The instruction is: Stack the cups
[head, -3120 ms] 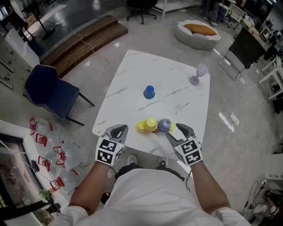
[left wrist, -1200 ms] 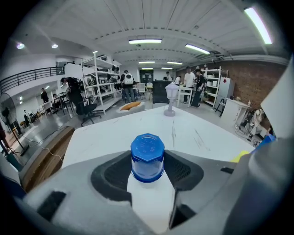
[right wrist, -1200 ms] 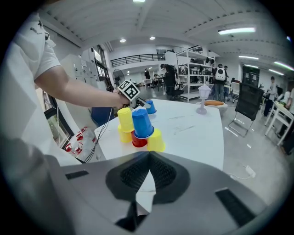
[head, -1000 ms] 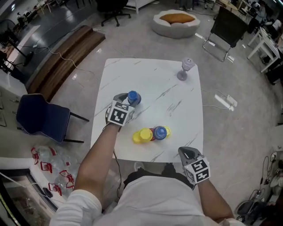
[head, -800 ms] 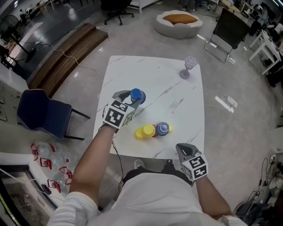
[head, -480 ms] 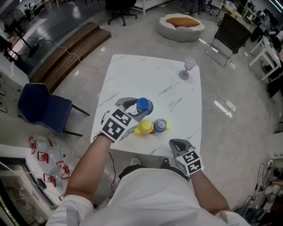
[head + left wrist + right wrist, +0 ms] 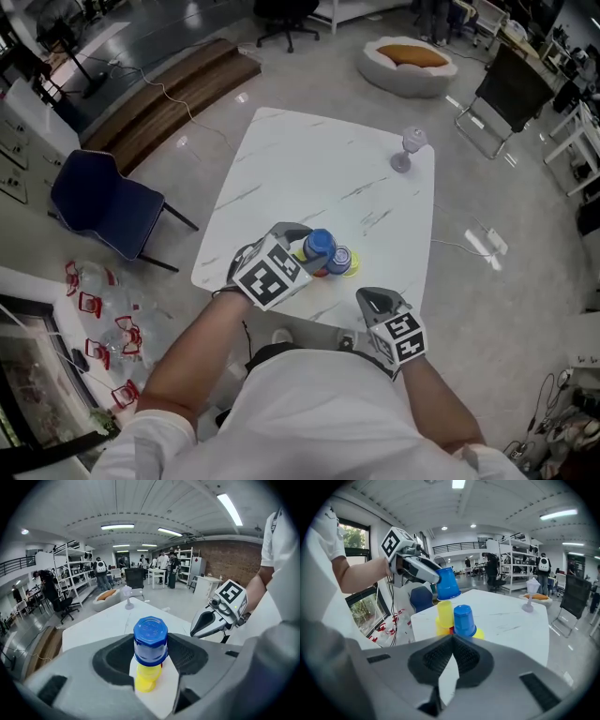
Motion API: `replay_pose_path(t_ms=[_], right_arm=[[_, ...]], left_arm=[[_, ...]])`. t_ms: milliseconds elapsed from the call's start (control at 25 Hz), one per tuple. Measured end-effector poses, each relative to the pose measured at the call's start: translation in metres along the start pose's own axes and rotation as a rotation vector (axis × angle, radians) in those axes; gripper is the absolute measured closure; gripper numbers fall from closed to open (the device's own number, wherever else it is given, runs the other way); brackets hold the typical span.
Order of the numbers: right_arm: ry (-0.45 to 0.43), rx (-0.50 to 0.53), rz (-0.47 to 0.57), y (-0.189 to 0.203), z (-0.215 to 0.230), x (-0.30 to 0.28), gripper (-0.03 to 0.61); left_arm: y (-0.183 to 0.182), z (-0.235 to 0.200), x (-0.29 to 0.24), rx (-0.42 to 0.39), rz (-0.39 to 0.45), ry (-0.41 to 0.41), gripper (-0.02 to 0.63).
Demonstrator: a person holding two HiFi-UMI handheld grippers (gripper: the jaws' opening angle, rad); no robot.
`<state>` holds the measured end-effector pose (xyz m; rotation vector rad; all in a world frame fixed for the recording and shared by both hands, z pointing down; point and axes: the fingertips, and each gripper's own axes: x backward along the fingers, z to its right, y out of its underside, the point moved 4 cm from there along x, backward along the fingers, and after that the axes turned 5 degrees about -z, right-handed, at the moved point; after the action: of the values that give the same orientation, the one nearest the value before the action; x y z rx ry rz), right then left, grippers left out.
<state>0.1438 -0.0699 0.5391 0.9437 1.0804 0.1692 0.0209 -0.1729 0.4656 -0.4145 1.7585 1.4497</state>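
Note:
My left gripper (image 7: 302, 242) is shut on an upside-down blue cup (image 7: 319, 245) and holds it in the air just over the cup cluster near the table's front edge. In the left gripper view that blue cup (image 7: 150, 640) sits between the jaws, with a yellow cup (image 7: 147, 679) right below it. The right gripper view shows the held cup (image 7: 448, 584) above an upturned yellow cup (image 7: 444, 613), a second blue cup (image 7: 462, 619) beside it, and a bit of red between them. My right gripper (image 7: 369, 300) hangs shut and empty off the front edge.
The white marble table (image 7: 309, 159) carries a clear stemmed glass (image 7: 409, 148) at its far right corner. A dark blue chair (image 7: 105, 199) stands on the floor to the left. A black chair (image 7: 511, 94) and a round cushion (image 7: 412, 64) lie beyond the table.
My left gripper has lifted the blue cup from the table's left side and carried it towards me, over the cluster of cups. The right gripper has stayed near the front edge.

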Motion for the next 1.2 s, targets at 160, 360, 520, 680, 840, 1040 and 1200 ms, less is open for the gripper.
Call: replay_pose_path(t_ms=[160,360,520,680,840,1040,1200], right_arm=[[-0.009,0.005,0.004,0.003,0.005,0.002,0.571],[-0.002,0.001,0.001,0.007,0.008,0.006,0.571],[0.004,-0.003,0.002,0.009,0.008,0.009,0.571],[0.011,-0.005,0.0,0.011,0.007,0.009,0.571],[0.021,-0.009,0.0,0.011,0.007,0.011,0.571],[0.032,-0.017,0.0,0.013,0.009,0.014,0.571],[0.034,-0.019,-0.001,0.015,0.008,0.014,0.571]], left_arm=[[0.003,0.003,-0.008,-0.016,-0.027,-0.015,0.383],[0.005,0.008,-0.013,-0.015,-0.029,-0.013,0.382],[0.006,0.009,-0.017,-0.018,-0.035,-0.003,0.382],[0.007,0.008,-0.02,-0.01,-0.025,0.008,0.38],[0.011,0.007,-0.021,-0.009,-0.035,0.01,0.38],[0.016,0.009,-0.026,-0.004,-0.04,0.031,0.32],[0.017,0.009,-0.023,-0.001,-0.036,0.027,0.308]])
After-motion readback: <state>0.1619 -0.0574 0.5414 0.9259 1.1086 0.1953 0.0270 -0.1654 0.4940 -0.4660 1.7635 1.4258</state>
